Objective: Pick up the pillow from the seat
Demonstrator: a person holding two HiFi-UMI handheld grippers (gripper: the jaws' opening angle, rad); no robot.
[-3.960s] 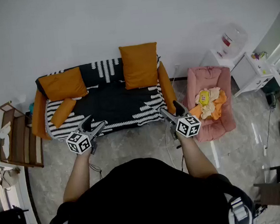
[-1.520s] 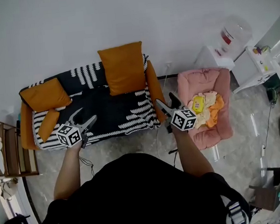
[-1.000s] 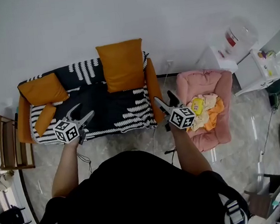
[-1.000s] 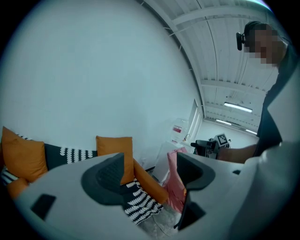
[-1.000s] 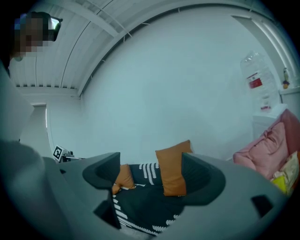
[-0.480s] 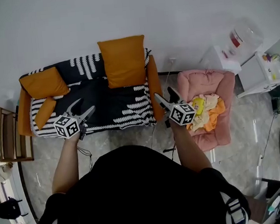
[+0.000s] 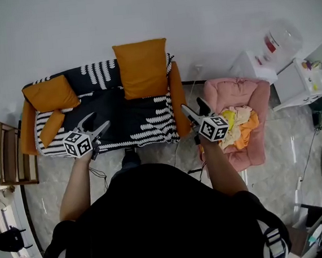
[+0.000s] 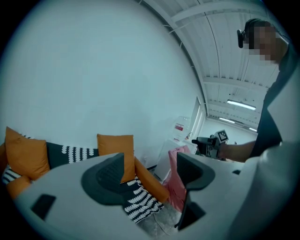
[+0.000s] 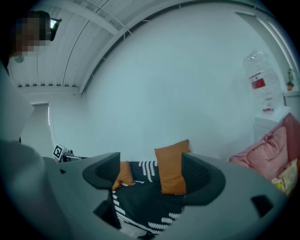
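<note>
As the person steps in, a foot (image 7: 131,157) newly showing at the front edge, the sofa (image 7: 126,120) sits where it did a moment ago. Beside it, the pink pet bed (image 7: 248,94) is untouched. The big orange pillow (image 7: 141,68) stands against the backrest at the seat's right end. The left gripper (image 7: 96,121) hovers over the seat front and the right gripper (image 7: 193,104) has drifted toward the pet bed, both with jaws spread and empty. The reach has likely barely begun.
</note>
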